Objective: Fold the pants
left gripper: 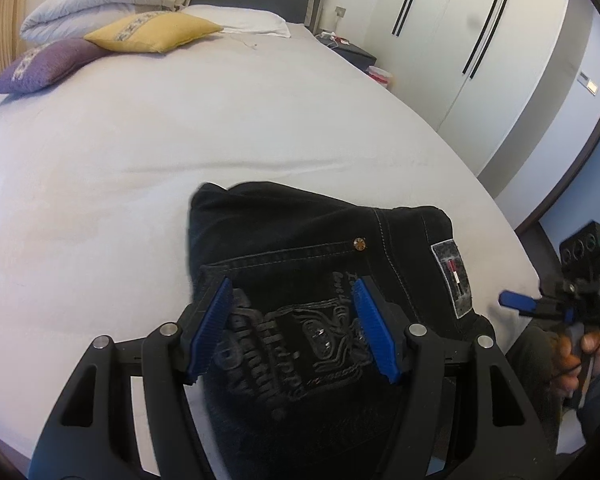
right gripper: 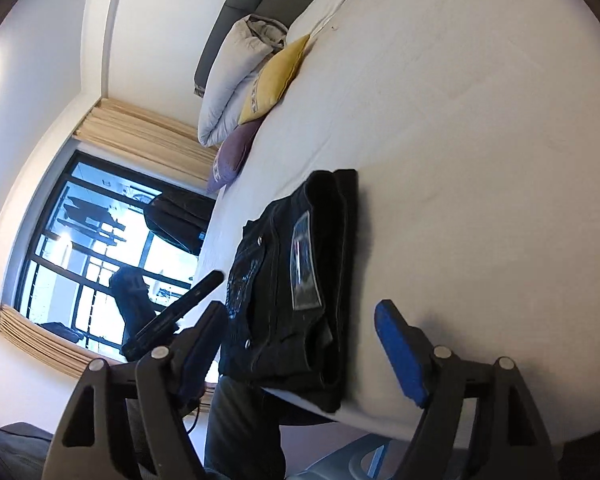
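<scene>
**Bed and what is laid on it**

A bed (left gripper: 260,120) in a pale sheet is seen. Folded black pants (left gripper: 320,280) are laid near its edge. A white pillow (left gripper: 240,20), a yellow cushion (left gripper: 156,32), a purple cushion (left gripper: 44,66) and what may be a folded duvet (left gripper: 100,4) are gathered at the head.

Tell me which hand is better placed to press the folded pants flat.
Probably left. The left gripper hangs open directly above the pants; the right gripper is open beside the bed edge.
</scene>
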`<state>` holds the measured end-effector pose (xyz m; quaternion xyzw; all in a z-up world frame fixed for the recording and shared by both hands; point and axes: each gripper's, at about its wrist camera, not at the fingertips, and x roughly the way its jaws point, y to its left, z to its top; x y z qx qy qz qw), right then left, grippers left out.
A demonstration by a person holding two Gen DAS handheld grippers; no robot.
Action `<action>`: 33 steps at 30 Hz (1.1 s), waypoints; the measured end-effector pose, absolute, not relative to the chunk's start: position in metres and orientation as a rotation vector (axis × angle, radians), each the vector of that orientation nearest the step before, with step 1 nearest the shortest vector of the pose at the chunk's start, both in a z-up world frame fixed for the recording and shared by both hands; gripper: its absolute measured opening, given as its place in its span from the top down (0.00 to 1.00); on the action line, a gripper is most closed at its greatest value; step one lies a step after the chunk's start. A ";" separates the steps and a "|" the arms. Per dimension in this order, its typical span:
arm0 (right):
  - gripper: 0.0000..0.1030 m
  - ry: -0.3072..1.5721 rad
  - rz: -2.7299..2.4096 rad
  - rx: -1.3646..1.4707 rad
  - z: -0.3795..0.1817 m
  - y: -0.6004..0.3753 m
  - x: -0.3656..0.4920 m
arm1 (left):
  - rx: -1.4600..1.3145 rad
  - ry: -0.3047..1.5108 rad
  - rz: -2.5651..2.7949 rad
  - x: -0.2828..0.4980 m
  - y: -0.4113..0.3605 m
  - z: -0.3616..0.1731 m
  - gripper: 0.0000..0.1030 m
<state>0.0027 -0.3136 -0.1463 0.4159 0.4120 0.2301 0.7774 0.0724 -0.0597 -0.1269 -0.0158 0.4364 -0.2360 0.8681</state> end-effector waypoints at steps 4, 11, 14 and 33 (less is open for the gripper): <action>0.20 0.956 0.516 0.841 -0.150 -0.303 0.031 | -0.049 0.890 -0.466 0.067 -0.025 -0.113 0.27; 0.19 1.054 0.536 0.774 -0.165 -0.281 0.070 | -0.088 0.979 -0.359 0.079 0.036 -0.137 0.19; 0.16 1.062 0.547 0.776 -0.168 -0.277 0.077 | -0.103 1.035 -0.372 0.083 0.040 -0.150 0.19; 0.60 1.161 0.439 0.457 -0.154 -0.240 0.100 | -0.092 1.171 -0.609 0.100 -0.025 -0.172 0.65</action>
